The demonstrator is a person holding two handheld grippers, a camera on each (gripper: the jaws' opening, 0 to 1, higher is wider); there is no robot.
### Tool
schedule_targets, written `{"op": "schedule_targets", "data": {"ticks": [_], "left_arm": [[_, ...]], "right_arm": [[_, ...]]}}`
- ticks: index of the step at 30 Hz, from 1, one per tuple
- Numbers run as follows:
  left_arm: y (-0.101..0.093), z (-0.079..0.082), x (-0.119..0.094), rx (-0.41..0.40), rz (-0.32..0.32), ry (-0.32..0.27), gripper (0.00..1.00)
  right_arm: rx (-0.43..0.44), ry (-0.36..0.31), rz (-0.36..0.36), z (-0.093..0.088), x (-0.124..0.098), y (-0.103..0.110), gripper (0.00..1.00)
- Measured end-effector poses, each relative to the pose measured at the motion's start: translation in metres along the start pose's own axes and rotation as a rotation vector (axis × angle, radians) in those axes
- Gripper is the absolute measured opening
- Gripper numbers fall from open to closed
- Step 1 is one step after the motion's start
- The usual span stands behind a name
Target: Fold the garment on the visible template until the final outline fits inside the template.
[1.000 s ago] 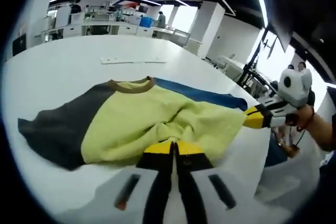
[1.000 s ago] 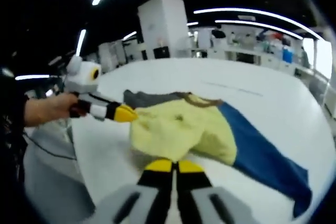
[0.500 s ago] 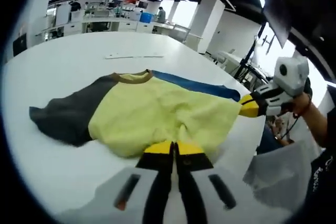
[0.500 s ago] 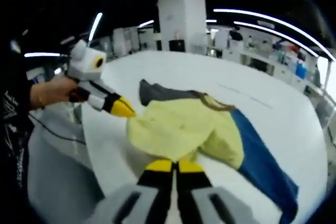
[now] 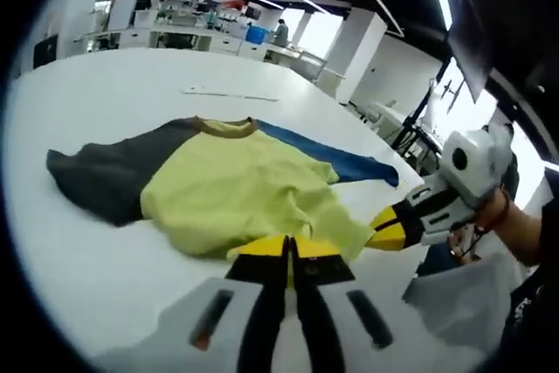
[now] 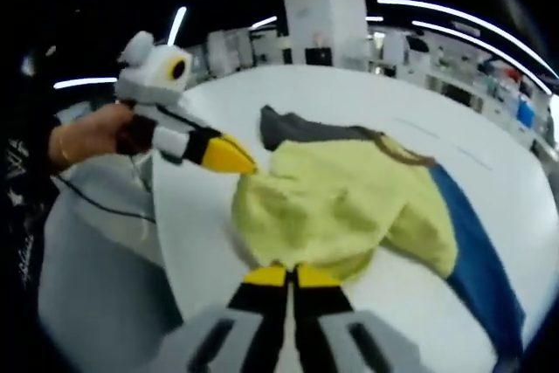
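Observation:
A shirt lies flat on the white table (image 5: 105, 277), with a yellow body (image 5: 236, 194), a dark grey sleeve (image 5: 96, 176), a blue sleeve (image 5: 341, 162) and a brown collar (image 5: 223, 126). My left gripper (image 5: 289, 244) is shut on the yellow hem at the near edge. From the right comes my right gripper (image 5: 377, 231), pinching the hem's other corner. In the right gripper view the yellow body (image 6: 341, 207) bunches above my right gripper (image 6: 292, 270), which is shut on the hem. My left gripper (image 6: 244, 166) grips the hem's corner from the left.
A thin pale strip (image 5: 229, 93) lies on the table beyond the collar. The table's rim (image 6: 166, 242) runs close under both grippers, with floor below. A person's hand (image 6: 92, 141) holds the left gripper. Office desks (image 5: 175, 37) stand far behind.
Both grippers keep their hold on the hem. They stand nearer one another than before, and the yellow cloth between them has bunched up. Both cameras have shifted.

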State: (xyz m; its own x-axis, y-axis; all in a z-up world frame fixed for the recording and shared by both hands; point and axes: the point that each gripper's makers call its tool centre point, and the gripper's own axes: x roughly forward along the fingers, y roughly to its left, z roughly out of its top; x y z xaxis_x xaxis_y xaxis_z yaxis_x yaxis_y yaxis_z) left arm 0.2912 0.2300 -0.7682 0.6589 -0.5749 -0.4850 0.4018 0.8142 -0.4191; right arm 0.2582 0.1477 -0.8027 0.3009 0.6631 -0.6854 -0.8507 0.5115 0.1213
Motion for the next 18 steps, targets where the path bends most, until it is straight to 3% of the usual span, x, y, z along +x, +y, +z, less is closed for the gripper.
{"op": "schedule_targets", "data": {"ticks": [6, 12, 18], "left_arm": [[-0.004, -0.001, 0.015, 0.020, 0.005, -0.005, 0.00], [-0.012, -0.016, 0.035, -0.044, -0.034, 0.001, 0.00], [-0.013, -0.033, 0.049, -0.027, -0.016, 0.041, 0.00]], "right_arm": [[-0.027, 0.042, 0.018, -0.005, 0.014, 0.003, 0.00], [-0.044, 0.080, 0.033, -0.009, 0.022, 0.003, 0.00], [-0.042, 0.101, 0.042, -0.017, 0.027, -0.002, 0.00]]}}
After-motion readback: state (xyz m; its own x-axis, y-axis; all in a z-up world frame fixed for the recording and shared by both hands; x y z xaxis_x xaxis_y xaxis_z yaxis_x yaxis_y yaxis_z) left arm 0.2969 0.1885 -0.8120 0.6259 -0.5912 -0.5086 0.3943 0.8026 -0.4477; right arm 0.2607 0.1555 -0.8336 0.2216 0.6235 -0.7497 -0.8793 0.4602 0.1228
